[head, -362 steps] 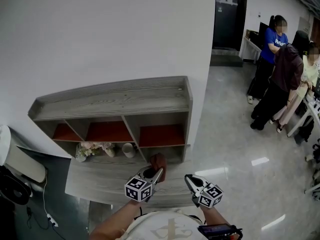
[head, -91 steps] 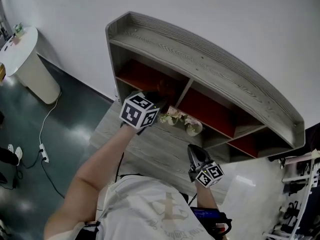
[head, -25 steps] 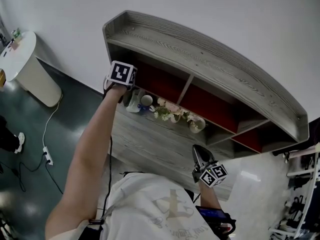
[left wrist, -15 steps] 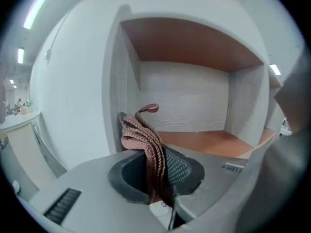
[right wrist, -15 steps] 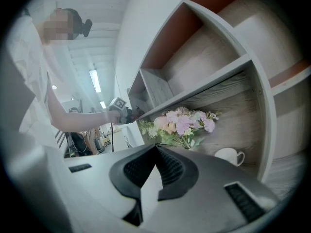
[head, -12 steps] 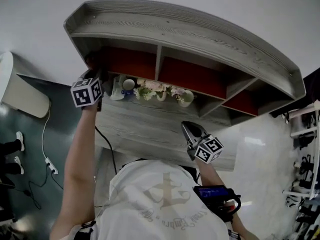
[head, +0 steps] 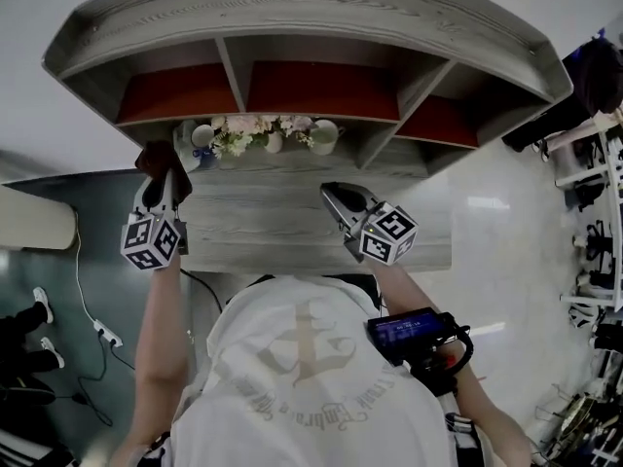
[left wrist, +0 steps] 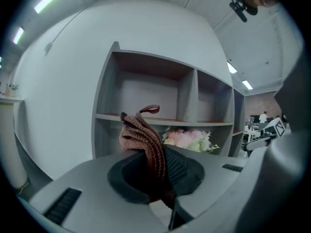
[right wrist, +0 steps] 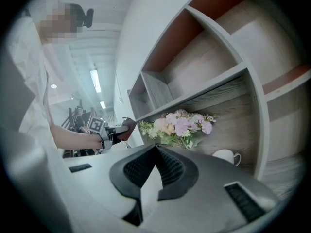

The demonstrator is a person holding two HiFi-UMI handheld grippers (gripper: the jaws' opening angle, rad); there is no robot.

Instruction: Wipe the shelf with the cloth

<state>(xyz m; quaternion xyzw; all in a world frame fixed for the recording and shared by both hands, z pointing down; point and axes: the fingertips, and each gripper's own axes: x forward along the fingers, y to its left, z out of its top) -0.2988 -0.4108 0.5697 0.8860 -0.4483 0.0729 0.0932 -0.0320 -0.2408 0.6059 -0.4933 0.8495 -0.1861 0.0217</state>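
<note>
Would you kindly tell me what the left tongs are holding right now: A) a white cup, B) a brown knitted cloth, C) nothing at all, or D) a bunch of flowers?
B: the left gripper view shows the brown knitted cloth standing up out of the left tongs, whose jaws are closed on it.

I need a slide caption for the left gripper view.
Left gripper shut on brown cloth, facing the grey shelf.
</note>
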